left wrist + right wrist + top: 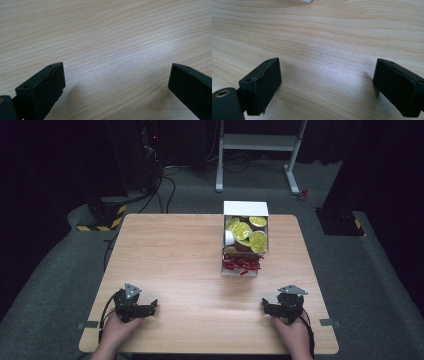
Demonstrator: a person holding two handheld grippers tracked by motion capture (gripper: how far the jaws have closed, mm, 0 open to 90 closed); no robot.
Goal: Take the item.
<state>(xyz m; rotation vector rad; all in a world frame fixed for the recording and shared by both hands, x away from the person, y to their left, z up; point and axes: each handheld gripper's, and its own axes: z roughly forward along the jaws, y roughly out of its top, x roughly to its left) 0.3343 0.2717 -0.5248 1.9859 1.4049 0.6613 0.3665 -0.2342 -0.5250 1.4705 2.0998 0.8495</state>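
White box (245, 209) of yellow-lidded cups (242, 231) — far side of wooden table (170, 250)

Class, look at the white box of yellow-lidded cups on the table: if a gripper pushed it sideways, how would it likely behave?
The box looks like thin card, so probably light and likely to slide on the smooth table. Its cups sit loosely heaped, so they may shift or spill if it tips.

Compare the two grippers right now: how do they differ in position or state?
The left gripper rests near the table's front left corner, far from the white box; the right gripper rests near the front right corner, closer to the box. The left gripper points rightward across the table, the right one leftward. Shared: both are open, empty, held low over bare wood.
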